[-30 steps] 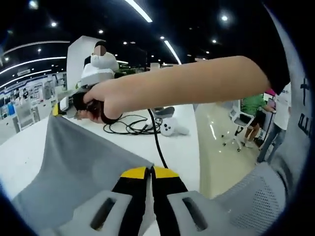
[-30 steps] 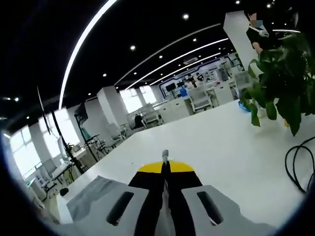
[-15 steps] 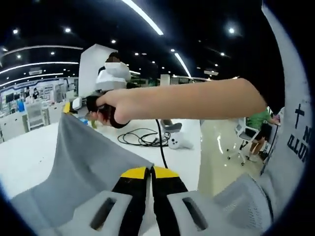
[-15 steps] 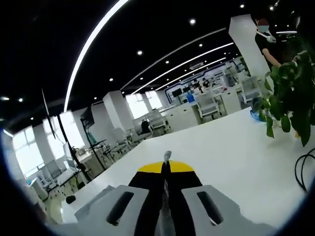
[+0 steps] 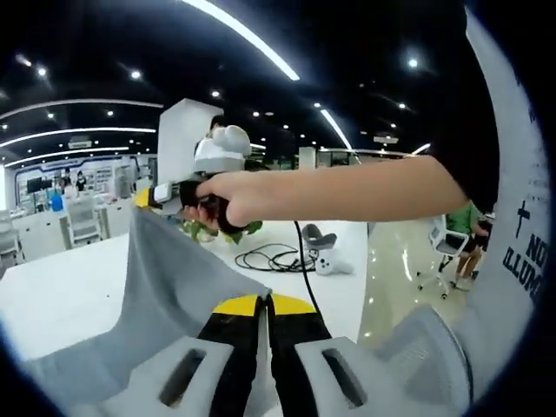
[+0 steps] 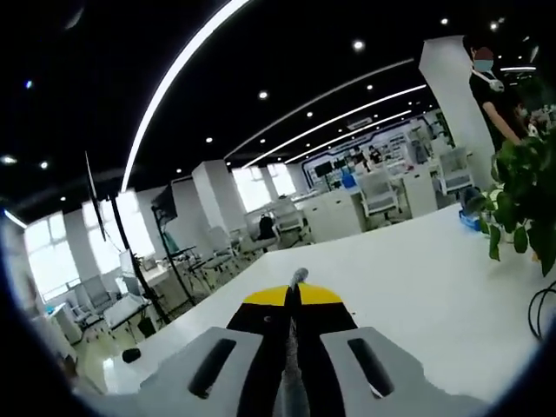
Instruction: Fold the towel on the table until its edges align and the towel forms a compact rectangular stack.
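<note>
seen from the left gripper view: left gripper clenched on the grey towel, jaws together, cloth pinched between the yellow tips. towel stretched taut in the air above the white table, running up and away to the right gripper, held in a hand at the end of a bare forearm crossing from the right. far corner of the towel caught at that gripper's yellow tips. behind the hand, a green plant; further off on the table, a black cable in loops and a white controller. pale sleeve at the right edge.

seen from the right gripper view: right gripper clenched too, jaws pressed together, a small nub of towel poking out past the tips. beyond it the table, bare and white. leaves of the plant at the right edge. person in dark clothes standing beside a white pillar, far right.
</note>
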`<state>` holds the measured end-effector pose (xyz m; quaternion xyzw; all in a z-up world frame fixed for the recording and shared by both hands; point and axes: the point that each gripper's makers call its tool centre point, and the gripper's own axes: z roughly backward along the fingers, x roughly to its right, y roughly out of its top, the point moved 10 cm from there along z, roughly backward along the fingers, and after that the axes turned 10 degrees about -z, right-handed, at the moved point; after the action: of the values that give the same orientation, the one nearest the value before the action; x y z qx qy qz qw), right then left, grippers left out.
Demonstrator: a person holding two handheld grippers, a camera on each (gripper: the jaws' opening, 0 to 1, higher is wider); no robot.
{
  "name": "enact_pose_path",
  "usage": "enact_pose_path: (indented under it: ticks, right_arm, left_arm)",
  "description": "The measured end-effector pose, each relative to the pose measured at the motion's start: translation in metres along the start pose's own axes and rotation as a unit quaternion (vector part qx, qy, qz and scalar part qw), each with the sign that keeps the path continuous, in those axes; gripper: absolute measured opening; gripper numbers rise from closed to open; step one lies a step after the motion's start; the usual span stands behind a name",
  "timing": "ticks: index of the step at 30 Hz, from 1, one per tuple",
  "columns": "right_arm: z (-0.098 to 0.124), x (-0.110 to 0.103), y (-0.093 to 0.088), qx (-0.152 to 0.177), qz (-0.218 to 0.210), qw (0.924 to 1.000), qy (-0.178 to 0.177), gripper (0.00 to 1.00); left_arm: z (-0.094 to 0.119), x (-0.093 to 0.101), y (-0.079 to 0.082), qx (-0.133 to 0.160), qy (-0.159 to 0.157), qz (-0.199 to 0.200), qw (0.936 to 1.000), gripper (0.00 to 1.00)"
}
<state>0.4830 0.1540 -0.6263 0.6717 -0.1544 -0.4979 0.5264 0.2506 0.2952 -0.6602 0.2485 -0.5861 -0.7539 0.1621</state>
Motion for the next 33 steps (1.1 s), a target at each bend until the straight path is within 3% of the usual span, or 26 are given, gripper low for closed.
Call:
enact_pose_path:
  ticks: [16, 33]
  right_arm:
    - [-0.047, -0.064, 0.002, 0.011, -0.015, 0.9990, 0.041, 0.00]
    - [-0.090, -0.139, -0.030, -0.003, -0.013, 0.9967, 0.080, 0.00]
  left_arm:
    - [0.083, -0.039, 0.009, 0.035, 0.061, 0.013, 0.9975, 0.03]
    - [0.165, -0.076, -0.017, 0.026, 0.119, 0.020, 0.9923, 0.03]
